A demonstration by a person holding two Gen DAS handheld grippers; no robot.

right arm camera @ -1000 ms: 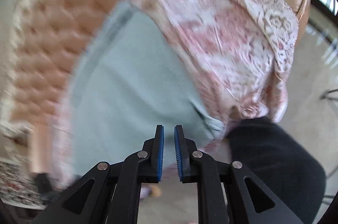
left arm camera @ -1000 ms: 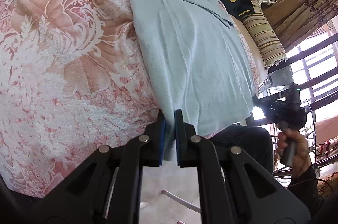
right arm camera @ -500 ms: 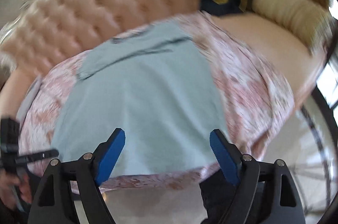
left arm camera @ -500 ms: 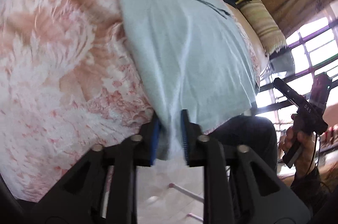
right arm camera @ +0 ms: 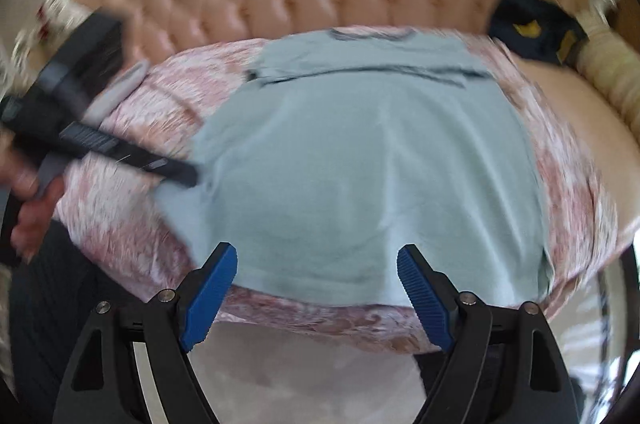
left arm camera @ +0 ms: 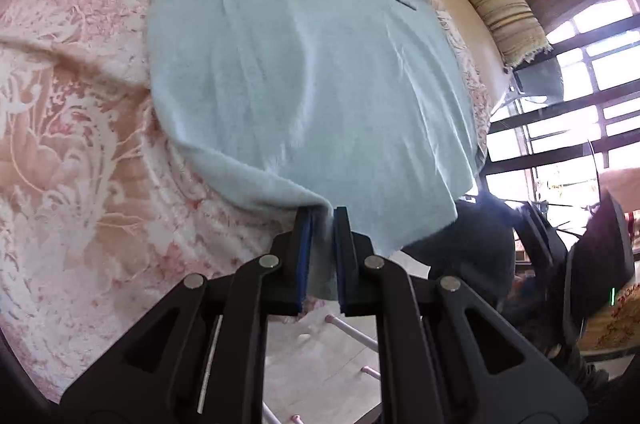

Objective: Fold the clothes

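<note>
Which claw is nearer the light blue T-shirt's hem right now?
Left. The left claw is shut on the hem of the light blue T-shirt. The right claw stands open, nothing between its pads, just off the bed edge below the hem.

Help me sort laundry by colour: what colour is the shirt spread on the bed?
Pale blue-green shirt, clearest in the left wrist view.
</note>
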